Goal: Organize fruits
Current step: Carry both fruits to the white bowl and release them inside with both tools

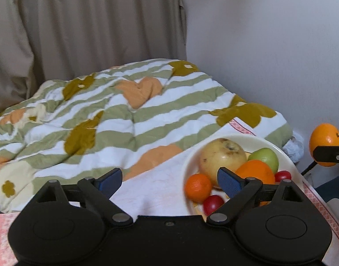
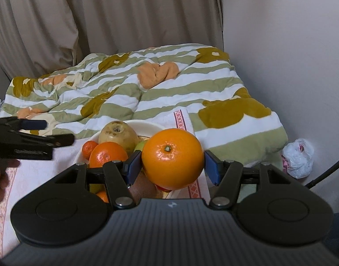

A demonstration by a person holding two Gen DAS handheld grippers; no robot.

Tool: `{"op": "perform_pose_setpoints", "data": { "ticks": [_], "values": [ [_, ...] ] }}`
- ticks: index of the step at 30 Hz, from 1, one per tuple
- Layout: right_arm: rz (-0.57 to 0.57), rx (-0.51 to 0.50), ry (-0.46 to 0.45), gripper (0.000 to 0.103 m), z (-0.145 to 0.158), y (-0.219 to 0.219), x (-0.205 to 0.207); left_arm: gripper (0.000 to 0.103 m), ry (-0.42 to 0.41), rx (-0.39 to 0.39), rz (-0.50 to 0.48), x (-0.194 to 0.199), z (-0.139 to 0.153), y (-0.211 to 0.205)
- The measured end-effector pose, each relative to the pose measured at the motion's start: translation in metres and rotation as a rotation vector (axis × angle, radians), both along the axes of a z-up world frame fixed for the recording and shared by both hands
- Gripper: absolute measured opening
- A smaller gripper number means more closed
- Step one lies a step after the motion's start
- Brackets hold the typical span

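While the large glossy orange (image 2: 172,158) sits clamped in mid-air, the scene stands as follows, largest item first.

Bed: covered by a quilted cover striped green and white with olive and peach flower shapes (image 1: 116,115); nearer the cameras lies a pale pink-and-white cloth with a red lattice border (image 1: 147,190), which bears the dish.

Dish: a round cream shallow bowl (image 1: 278,148) on that cloth, just ahead of both grippers, already holding the sorted fruit.

Right gripper (image 2: 172,166): black frame, blue pads; jaws closed at middle width on the large orange, one pad at each side, stem end facing the camera. The fruit hangs above the near edge of the bowl, touching nothing else that can be seen.

Left gripper (image 1: 169,178): jaws spread wide, nothing between them, beside the bowl's left edge over the cloth.

Bowl contents:
- yellow-brown blemished pear-like fruit (image 1: 222,157), rear.
- orange of middling size (image 1: 256,171), centre.
- green apple-like fruit (image 1: 265,157), behind it.
- small mandarin (image 1: 198,187), left edge.
- small red round fruit (image 1: 212,204), front; a second (image 1: 282,175), right.

Step in hand, as judged: delivery of the large orange to the bowl. Next move calls for lowering it into a free hollow before parting the jaws, lest it roll off the heap.
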State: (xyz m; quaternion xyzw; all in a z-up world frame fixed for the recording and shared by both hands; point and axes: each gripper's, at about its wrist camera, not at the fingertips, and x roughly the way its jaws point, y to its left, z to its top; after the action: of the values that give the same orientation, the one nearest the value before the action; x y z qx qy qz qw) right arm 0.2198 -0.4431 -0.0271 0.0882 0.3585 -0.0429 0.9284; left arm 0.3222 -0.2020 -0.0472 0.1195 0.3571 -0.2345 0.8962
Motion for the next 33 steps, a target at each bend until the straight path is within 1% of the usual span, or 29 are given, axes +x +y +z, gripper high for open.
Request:
{"op": "perform_pose_setpoints", "data": {
  "ticks": [4, 9, 18, 20, 25, 29, 32, 33],
  "values": [
    [0.023, -0.009, 0.016, 0.076, -0.004, 0.003, 0.003, 0.099, -0.002, 0.008, 0.018, -0.007, 0.008, 0.013],
    [0.061, -0.016, 0.026, 0.076, -0.011, 0.010, 0.011, 0.099, -0.010, 0.038, 0.021, -0.026, 0.009, 0.022],
    [0.127, -0.027, 0.050, 0.076, -0.041, 0.015, 0.026, 0.099, 0.005, 0.051, 0.054, -0.049, 0.006, 0.031],
    [0.143, -0.026, 0.047, 0.076, -0.045, 0.016, 0.026, 0.099, 0.010, 0.055, 0.059, -0.052, 0.005, 0.032],
    [0.167, -0.032, -0.003, 0.077, -0.045, 0.015, 0.021, 0.099, 0.018, 0.060, 0.073, -0.056, 0.002, 0.031],
    [0.180, -0.055, 0.001, 0.079, -0.046, 0.017, 0.025, 0.099, 0.024, 0.051, 0.084, -0.058, 0.001, 0.030],
    [0.195, -0.054, -0.003, 0.088, -0.045, 0.017, 0.024, 0.099, 0.027, 0.046, 0.093, -0.058, 0.001, 0.029],
    [0.196, -0.055, -0.009, 0.093, -0.045, 0.018, 0.024, 0.099, 0.027, 0.045, 0.096, -0.058, 0.001, 0.029]
  ]
}}
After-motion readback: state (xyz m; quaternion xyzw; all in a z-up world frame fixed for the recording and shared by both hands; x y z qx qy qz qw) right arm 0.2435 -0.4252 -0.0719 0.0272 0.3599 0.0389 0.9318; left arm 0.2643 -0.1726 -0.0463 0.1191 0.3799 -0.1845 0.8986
